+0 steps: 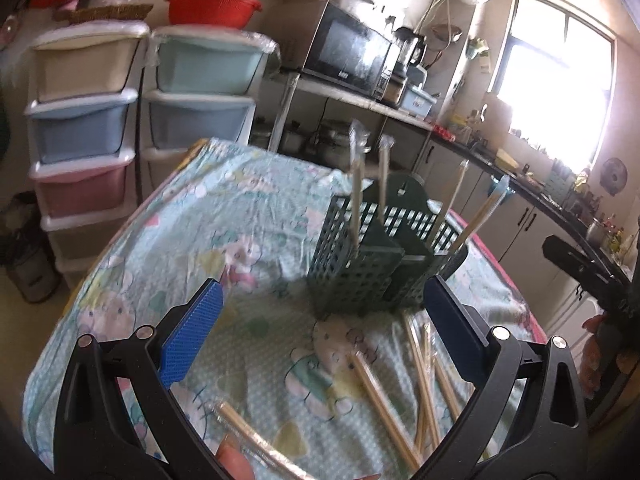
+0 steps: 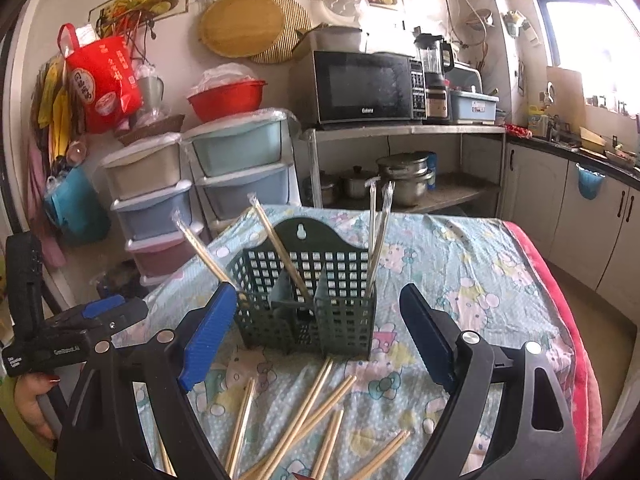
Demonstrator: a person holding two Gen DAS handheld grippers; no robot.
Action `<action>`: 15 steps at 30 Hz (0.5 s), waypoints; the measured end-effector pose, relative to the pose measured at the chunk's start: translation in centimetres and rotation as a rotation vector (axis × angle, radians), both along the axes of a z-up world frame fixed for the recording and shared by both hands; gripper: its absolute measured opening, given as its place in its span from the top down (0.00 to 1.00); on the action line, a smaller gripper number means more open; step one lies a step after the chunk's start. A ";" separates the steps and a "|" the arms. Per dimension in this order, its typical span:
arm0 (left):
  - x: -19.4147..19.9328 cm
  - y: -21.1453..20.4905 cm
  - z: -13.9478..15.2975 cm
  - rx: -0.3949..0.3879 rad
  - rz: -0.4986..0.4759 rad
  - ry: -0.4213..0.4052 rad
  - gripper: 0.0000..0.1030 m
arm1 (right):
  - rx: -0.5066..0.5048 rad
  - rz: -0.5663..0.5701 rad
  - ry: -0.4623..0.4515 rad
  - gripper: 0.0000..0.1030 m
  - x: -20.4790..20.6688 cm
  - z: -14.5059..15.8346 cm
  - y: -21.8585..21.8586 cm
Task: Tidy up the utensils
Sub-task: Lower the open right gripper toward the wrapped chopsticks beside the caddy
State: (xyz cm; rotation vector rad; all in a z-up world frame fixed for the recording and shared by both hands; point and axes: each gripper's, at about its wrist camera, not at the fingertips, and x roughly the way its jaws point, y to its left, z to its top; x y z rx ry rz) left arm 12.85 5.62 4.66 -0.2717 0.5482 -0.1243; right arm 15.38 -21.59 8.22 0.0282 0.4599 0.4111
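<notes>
A dark green slotted utensil basket [image 1: 356, 276] [image 2: 308, 320] stands on the table's pale blue cartoon cloth [image 1: 240, 208] [image 2: 480, 264]. Several wrapped chopstick pairs [image 1: 355, 188] [image 2: 280, 248] stand upright or lean in its compartments. More wrapped chopsticks [image 1: 424, 376] [image 2: 304, 412] lie loose and crossed on the cloth in front of it. My left gripper [image 1: 323, 284] is open just short of the basket, nothing between its blue pads. My right gripper [image 2: 318, 289] is also open and empty, facing the basket over the loose chopsticks. In the right wrist view the left gripper [image 2: 116, 314] shows at the left edge.
Two stacks of pastel plastic drawers [image 2: 160, 208] [image 1: 88, 128] stand beyond the table's far left corner. Behind are a microwave [image 2: 368, 84] on a metal shelf with pots [image 2: 404, 180] below, and a kitchen counter [image 2: 580, 152] to the right. A hand [image 2: 32, 400] holds the left gripper.
</notes>
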 end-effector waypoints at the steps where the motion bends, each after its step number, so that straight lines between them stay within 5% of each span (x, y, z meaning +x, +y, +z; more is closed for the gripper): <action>1: -0.1 0.1 -0.4 -0.002 -0.001 0.012 0.10 | -0.004 0.000 0.009 0.21 0.0 -0.2 -0.1; 8: -0.2 0.9 -2.1 -0.017 -0.013 0.076 0.10 | -0.026 -0.019 0.083 0.22 0.5 -2.1 -0.5; 15: -0.7 1.7 -4.1 -0.010 -0.010 0.140 0.10 | -0.028 -0.009 0.150 0.35 1.0 -3.9 -0.7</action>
